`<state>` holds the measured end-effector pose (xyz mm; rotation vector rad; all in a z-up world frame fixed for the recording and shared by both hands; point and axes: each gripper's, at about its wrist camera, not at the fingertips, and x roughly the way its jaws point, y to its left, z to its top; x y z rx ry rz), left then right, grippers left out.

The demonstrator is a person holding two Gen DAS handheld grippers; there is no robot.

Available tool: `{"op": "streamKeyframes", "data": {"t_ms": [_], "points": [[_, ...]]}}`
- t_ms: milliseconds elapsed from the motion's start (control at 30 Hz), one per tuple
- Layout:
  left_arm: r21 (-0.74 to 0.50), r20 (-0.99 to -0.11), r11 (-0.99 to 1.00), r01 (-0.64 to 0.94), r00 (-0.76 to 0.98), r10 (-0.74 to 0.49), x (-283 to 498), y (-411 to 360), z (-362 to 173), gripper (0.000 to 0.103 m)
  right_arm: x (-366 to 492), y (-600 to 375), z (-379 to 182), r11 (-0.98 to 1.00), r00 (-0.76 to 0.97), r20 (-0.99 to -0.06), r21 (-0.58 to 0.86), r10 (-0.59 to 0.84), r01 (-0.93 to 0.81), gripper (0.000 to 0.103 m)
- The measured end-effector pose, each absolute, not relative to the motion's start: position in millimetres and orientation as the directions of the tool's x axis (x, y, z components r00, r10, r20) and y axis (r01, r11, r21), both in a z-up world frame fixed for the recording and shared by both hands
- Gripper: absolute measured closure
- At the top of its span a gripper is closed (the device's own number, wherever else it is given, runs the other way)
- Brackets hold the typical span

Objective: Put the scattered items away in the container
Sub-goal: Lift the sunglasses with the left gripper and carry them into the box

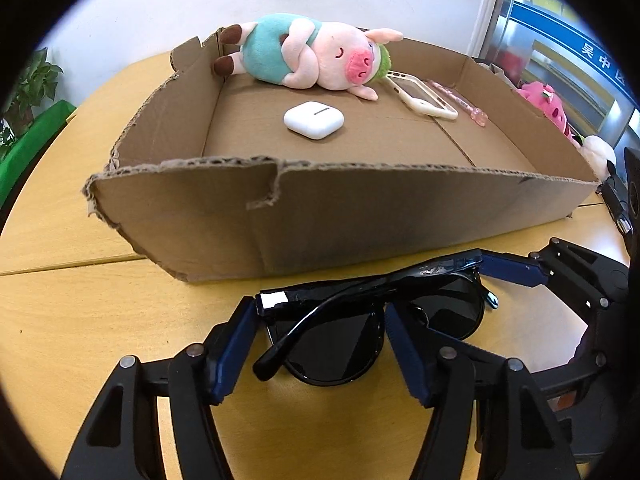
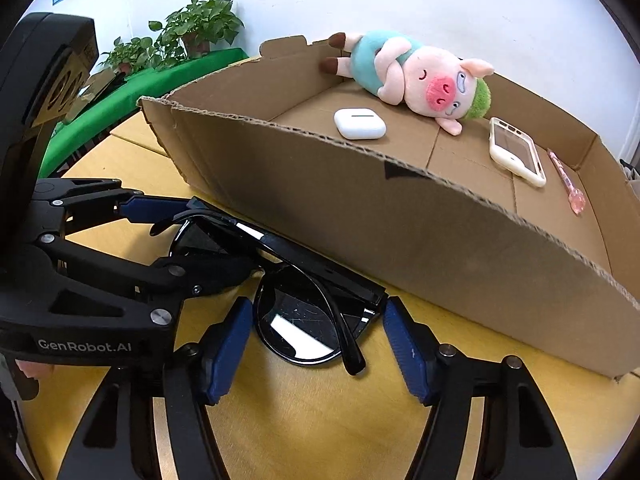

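Note:
Black sunglasses (image 1: 360,320) lie folded on the wooden table just in front of a low cardboard box (image 1: 320,216). My left gripper (image 1: 320,320) straddles one lens, its blue pads touching or nearly touching the frame's end and the bridge. My right gripper (image 2: 318,316) straddles the other lens (image 2: 296,320) the same way; it also shows in the left wrist view (image 1: 508,270). The box holds a plush pig (image 1: 312,56), a white earbud case (image 1: 314,119), a phone in a cream case (image 1: 420,96) and a pink pen (image 1: 460,102).
The box's near wall (image 2: 400,232) stands right behind the sunglasses. Potted plants (image 2: 192,28) and a green cloth (image 2: 132,88) lie past the table's left side. A pink plush (image 1: 548,104) and a white one (image 1: 598,152) sit beyond the box's right wall.

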<state>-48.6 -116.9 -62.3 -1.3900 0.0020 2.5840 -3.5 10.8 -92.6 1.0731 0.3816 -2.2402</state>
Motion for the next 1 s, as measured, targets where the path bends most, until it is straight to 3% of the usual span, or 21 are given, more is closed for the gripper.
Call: {"op": "streamKeyframes", "data": {"t_ms": [233,533,1000], "points": [[-0.122,-0.805,-0.979,-0.163,-0.561,0.194,-31.8,-106.7,-47.3,0.039,11.5,27.8,-80.7,-0.781,-0.497,-0.758,0.026,-0.423,0.624,0.034],[-0.040,-0.706,-0.982,-0.183,-0.690,0.157,-18.7,-83.0,32.9,0.039,34.7,49.2,-12.0,-0.804,-0.630,-0.641,-0.033,-0.439,0.593,0.035],[-0.048,-0.648,-0.960,-0.276,-0.723,0.240,-111.1,-40.3,106.7,0.039,-43.1,81.7,73.3,-0.852,-0.725,-0.574,-0.088,-0.380,0.516,0.035]]}}
